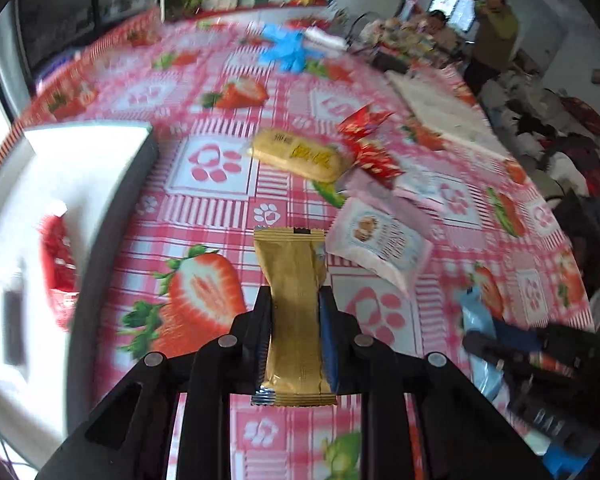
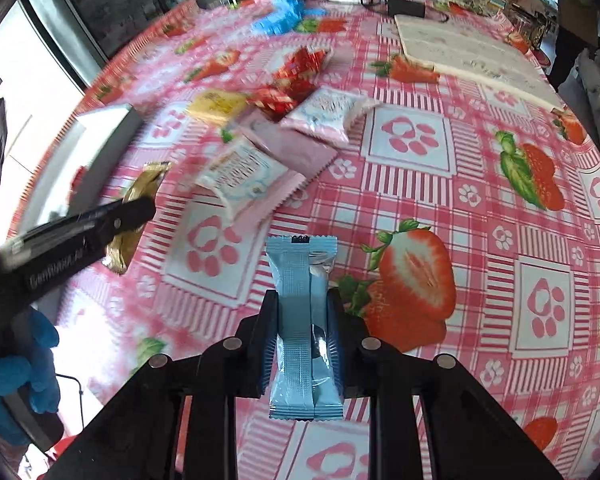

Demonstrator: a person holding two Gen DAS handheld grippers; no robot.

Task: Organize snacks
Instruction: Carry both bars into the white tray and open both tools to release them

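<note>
Strawberry-check tablecloth (image 2: pixel 480 184) fills both views. White box (image 1: pixel 80 184) at left edge, red packet (image 1: pixel 58 264) inside. Loose snack pile (image 2: pixel 260 132) mid-table. Left gripper (image 1: pixel 295 300) clamped on gold bar (image 1: pixel 294 312), lifted clear. Right gripper (image 2: pixel 306 304) clamped on blue bar (image 2: pixel 302 320), also off cloth. Blue-gloved hand (image 2: pixel 16 372) on left handle.

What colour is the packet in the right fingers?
Light blue packet, clearest in the right wrist view.
</note>
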